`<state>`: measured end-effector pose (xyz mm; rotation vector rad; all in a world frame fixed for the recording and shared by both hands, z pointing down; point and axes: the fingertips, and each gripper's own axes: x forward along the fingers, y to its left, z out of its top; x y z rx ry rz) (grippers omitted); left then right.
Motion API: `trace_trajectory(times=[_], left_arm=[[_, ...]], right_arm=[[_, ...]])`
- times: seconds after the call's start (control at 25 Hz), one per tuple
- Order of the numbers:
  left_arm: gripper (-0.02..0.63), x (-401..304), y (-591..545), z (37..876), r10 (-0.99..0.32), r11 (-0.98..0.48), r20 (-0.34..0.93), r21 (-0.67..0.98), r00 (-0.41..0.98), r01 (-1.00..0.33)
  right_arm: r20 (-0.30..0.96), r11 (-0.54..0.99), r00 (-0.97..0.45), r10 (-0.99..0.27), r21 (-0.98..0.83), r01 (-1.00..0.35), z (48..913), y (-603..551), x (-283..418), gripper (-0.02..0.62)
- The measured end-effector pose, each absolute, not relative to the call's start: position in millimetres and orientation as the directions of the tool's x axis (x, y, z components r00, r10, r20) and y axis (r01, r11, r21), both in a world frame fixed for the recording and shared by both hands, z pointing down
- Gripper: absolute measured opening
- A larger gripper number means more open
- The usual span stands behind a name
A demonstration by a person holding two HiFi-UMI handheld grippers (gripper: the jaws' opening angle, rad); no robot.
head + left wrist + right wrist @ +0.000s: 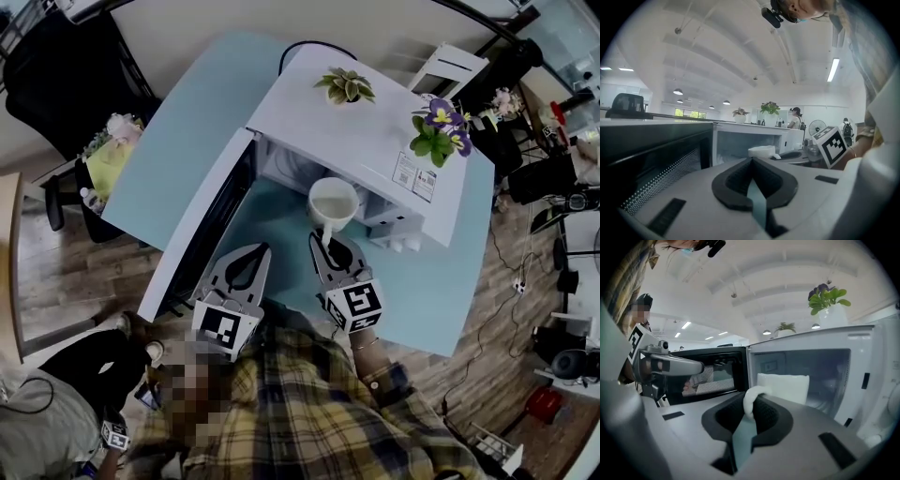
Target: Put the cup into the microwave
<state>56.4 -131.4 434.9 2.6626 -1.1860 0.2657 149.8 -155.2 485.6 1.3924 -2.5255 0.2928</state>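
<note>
One cup (333,202), one microwave (356,131), two claws (263,248) (323,240).

Base of cup (783,387) hidden behind right gripper (751,405), microwave (356,131) cavity largely concealed under its top in head view, label (413,176) print too small to read.

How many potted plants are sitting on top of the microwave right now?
2. A green succulent at the far edge of the microwave; a purple-flowered plant near its right end.

Wood floor (66,272), lt-blue table (187,141) — blk chair (56,75), strip light (833,69)
</note>
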Motion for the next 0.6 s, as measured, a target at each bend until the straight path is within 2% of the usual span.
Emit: trace_trajectory(times=[0.6], left_arm=[[-0.011,60,-133,443,-0.695,-0.661,0.262,0.135,0.670,-0.738]], right_arm=[[0.306,0.506,-0.492,-0.815,-0.037,-0.862,503,-192,149,0.046]])
